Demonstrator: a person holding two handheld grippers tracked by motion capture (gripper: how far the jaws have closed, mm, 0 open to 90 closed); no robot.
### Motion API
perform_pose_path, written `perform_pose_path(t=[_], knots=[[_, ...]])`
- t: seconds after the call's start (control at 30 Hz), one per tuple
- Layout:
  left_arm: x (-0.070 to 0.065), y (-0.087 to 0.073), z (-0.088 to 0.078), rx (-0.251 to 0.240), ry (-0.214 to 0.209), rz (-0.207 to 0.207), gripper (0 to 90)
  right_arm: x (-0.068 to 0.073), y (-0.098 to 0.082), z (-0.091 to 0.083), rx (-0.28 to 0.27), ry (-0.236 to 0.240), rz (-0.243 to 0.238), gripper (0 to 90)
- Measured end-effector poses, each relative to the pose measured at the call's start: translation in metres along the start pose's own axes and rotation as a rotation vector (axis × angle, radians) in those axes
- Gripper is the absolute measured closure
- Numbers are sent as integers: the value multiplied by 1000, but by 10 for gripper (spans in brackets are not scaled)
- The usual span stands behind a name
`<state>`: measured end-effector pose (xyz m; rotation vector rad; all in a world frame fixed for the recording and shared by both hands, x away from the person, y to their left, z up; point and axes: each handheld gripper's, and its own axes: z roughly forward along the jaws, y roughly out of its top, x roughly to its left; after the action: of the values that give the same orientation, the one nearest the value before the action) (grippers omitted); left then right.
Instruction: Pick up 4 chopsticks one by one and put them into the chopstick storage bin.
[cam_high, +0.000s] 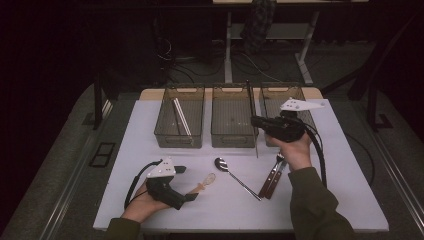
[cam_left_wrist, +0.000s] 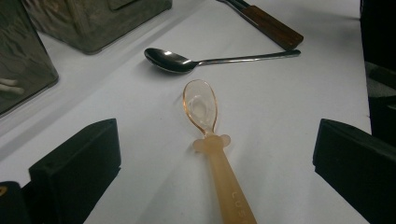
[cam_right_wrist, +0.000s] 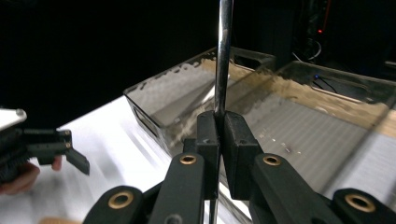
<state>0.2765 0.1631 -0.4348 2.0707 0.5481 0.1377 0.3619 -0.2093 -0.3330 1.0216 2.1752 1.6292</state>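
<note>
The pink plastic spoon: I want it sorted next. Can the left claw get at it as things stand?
Probably yes. The left claw stands open with the pink plastic spoon lying between its jaws on the bare table. The metal spoon lies apart, beyond it, so nothing seems to block a grasp.

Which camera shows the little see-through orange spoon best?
The left gripper view. There the orange spoon lies close up on the white table, between the open left claw, with its clear bowl and bear-shaped neck plain to see. The high view shows it small and dim beside that claw. The right gripper view may catch a sliver at its bottom edge.
</note>
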Motion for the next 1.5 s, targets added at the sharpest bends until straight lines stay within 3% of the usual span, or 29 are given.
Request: perform_pose_path(t=[0.57, 1.0, 1.23, 1.5], knots=[[1, 0, 0, -4, -3, -5, 0, 28, 44, 79, -3, 5, -25, 854], [2, 0, 0, -12, -7, -10, 0, 51, 85, 158, 28, 15, -35, 854], [3, 0, -1, -17, -10, -13, 0, 52, 77, 194, 68, -7, -1, 854], [4, 0, -1, -17, -10, -15, 0, 48, 47, 225, 226, -75, 18, 853]])
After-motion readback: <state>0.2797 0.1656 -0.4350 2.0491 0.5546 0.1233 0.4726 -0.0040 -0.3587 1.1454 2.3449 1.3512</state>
